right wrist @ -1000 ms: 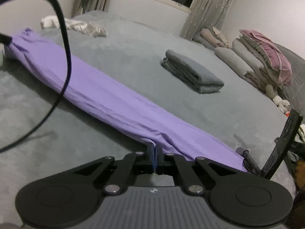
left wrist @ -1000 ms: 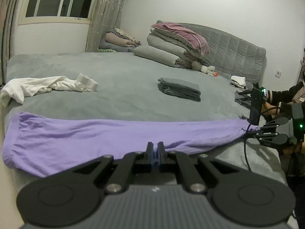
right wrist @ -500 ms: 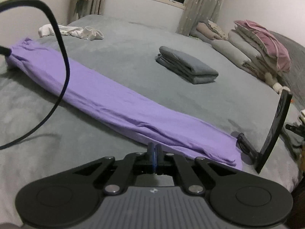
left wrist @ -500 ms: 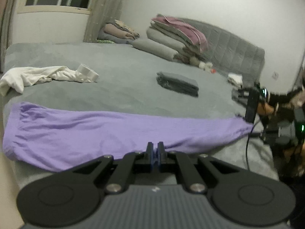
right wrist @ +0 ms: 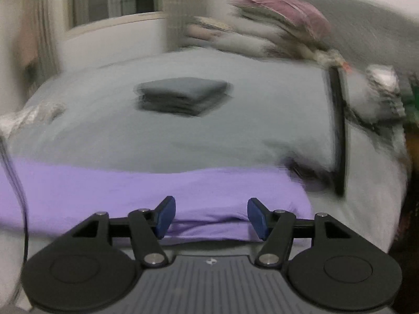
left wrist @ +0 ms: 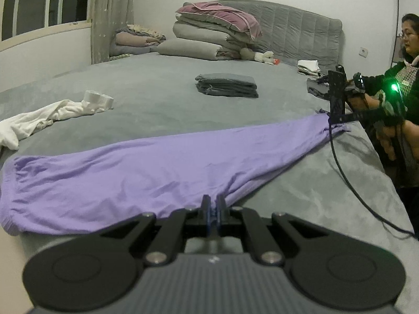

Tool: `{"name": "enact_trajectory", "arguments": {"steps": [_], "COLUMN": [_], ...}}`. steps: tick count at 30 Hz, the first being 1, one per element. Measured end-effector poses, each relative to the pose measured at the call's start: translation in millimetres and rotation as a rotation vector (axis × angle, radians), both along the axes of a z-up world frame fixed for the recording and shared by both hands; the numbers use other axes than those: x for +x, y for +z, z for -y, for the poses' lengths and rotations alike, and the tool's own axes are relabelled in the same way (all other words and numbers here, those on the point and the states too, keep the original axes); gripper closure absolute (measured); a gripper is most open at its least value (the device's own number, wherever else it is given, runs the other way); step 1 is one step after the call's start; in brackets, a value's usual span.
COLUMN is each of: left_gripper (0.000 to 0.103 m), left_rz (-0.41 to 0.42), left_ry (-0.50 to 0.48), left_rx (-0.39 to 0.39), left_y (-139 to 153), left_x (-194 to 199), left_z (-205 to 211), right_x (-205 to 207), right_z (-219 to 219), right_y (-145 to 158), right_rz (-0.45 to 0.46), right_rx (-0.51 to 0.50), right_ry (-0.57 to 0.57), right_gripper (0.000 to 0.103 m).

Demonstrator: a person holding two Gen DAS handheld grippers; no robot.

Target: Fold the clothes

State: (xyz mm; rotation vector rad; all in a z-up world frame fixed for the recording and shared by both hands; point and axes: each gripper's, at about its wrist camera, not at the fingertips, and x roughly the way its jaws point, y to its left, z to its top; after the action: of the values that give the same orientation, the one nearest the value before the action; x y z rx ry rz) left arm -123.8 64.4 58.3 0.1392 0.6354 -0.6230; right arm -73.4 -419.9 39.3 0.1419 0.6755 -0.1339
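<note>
Left to right. Your left gripper [left wrist: 214, 210] is pinched tight on the near edge of the purple garment [left wrist: 146, 172], drawing folds up toward its tips. From that pinch the garment runs long and narrow across the near side of the grey bed [left wrist: 162, 89], its long axis left to right, wide end at the left, tapered end at the right bed edge.

Your right gripper [right wrist: 209, 217] stands spread wide and empty, the garment's near hem lying just ahead of and below the blue pads [right wrist: 164, 217] (contact cannot be judged through the motion blur).

The coming pinch likely turns on this: the hem lies crosswise between the open fingers, so the right hand is the nearer one to that end.

The left wrist view alone shows the garment's full length; the right wrist view alone shows the open jaws over the hem.
</note>
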Motion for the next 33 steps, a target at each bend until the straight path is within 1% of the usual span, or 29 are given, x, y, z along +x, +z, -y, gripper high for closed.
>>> {"name": "enact_trajectory", "arguments": {"steps": [1,2,4,6,7,9,12,13,14,16,17,18,20,21,24,27,28,31,33], "left_gripper": [0.1,0.1,0.1,0.1,0.1,0.1,0.1,0.1,0.1,0.1,0.1,0.1,0.1,0.1,0.1,0.1,0.1,0.1,0.1], "left_rz": [0.002,0.002,-0.003,-0.009,-0.008,-0.006,-0.004,-0.004,-0.004,0.0,0.002,0.005,0.011,0.014,0.017,0.019,0.018,0.02,0.024], "left_ry": [-0.004,-0.009,-0.022,-0.036,-0.045,-0.059,-0.064,-0.062,-0.06,-0.058,-0.058,-0.059,-0.063,-0.066,-0.059,-0.051,-0.051,-0.059,-0.066], "left_rx": [0.005,0.007,0.01,0.016,0.024,0.038,0.048,0.049,0.049,0.049,0.048,0.048,0.051,0.052,0.05,0.038,0.036,0.046,0.052], "left_y": [0,-1,-1,-3,-4,-6,-7,-8,-8,-7,-7,-6,-6,-6,-5,-3,-3,-4,-4], "left_x": [0,0,1,2,1,1,0,0,0,0,-1,-1,-2,-2,0,0,0,-1,-2], "left_z": [0,1,1,2,3,5,4,4,3,2,2,2,2,3,2,-2,-3,-2,-1], "right_x": [1,1,0,2,2,3,7,9,11,13,14,13,13,14,14,7,6,8,11], "right_z": [12,21,29,32,33,35,45,46,44,40,40,42,44,44,40,34,33,32,31], "right_y": [-2,-3,-3,-5,-6,-6,-7,-8,-8,-8,-8,-7,-7,-8,-4,12,15,12,13], "right_rz": [-0.014,-0.026,-0.04,-0.049,-0.048,-0.026,0.002,0.001,-0.002,-0.009,-0.006,0.006,0.014,0.008,0.018,0.077,0.084,0.101,0.122], "right_rx": [0.059,0.098,0.105,0.112,0.12,0.149,0.237,0.24,0.227,0.194,0.186,0.196,0.201,0.189,0.127,0.039,0.03,0.057,0.04], "right_ry": [-0.054,-0.099,-0.159,-0.175,-0.179,-0.186,-0.225,-0.23,-0.232,-0.243,-0.249,-0.253,-0.252,-0.247,-0.252,-0.24,-0.228,-0.189,-0.181], "right_gripper": [0.043,0.043,0.043,0.046,0.051,0.056,0.056,0.057,0.06,0.079,0.084,0.092,0.095,0.098,0.099,0.099,0.099,0.099,0.099]}}
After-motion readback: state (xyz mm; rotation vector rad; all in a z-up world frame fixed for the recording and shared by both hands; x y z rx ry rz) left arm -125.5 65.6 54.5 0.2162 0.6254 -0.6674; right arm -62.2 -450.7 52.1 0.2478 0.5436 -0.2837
